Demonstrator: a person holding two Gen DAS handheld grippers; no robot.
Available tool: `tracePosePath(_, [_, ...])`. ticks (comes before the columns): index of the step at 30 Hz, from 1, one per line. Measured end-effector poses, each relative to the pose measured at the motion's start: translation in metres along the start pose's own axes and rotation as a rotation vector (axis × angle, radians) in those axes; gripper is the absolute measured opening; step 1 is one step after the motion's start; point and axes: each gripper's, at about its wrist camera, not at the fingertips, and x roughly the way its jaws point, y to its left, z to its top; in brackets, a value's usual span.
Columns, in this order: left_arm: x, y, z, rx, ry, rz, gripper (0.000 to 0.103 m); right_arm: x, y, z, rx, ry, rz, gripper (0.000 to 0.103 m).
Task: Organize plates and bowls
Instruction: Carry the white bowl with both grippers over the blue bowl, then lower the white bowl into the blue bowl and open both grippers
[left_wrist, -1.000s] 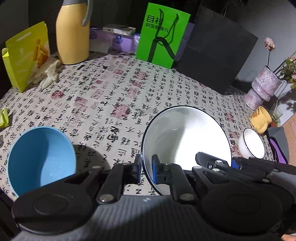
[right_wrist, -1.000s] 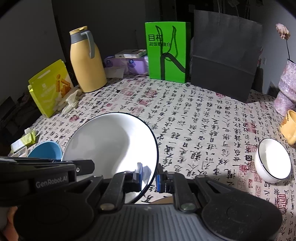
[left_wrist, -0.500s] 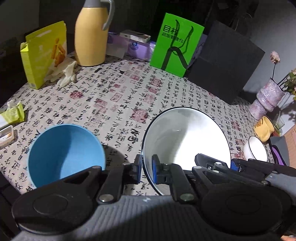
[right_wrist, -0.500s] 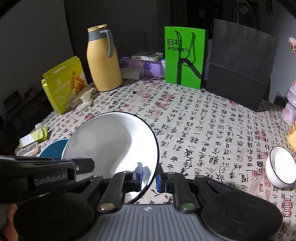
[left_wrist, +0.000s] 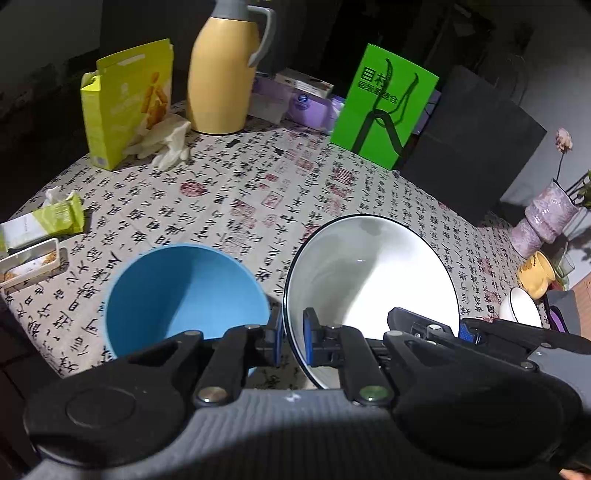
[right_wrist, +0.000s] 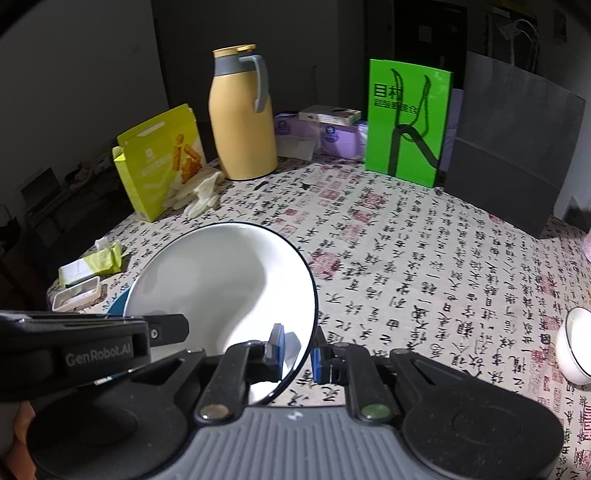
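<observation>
White bowl: large glossy white ceramic bowl with a thin black rim (left_wrist: 373, 280), tilted above the table, pinched at opposite rim edges by both grippers.
Left gripper (left_wrist: 292, 338): blue pads clamped on its near rim.
Right gripper (right_wrist: 298, 349): clamped likewise.
Blue bowl: matte blue plastic bowl (left_wrist: 184, 299), just left, more fully in view than a second ago.
Tablecloth: calligraphy-printed cloth (right_wrist: 406, 266).
Yellow jug (right_wrist: 242, 114): nearer centre than before.

Dim room; light falls on the desk (left_wrist: 258, 192) from 3 o'clock, casting shadows toward 9 o'clock. Glare inside the white bowl (left_wrist: 373, 280). Fisheye bending and dark corners; focus sharp.
</observation>
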Motion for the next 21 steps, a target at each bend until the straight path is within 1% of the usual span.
tracePosePath(13, [-0.011, 0.05, 0.003, -0.058, -0.022, 0.026, 0.012, 0.015, 0.043, 0.005, -0.034, 0.014, 0.054, 0.014])
tracePosePath(21, [-0.002, 0.082, 0.004, -0.102, -0.008, 0.042, 0.012, 0.036, 0.068, 0.006, -0.052, 0.042, 0.077, 0.014])
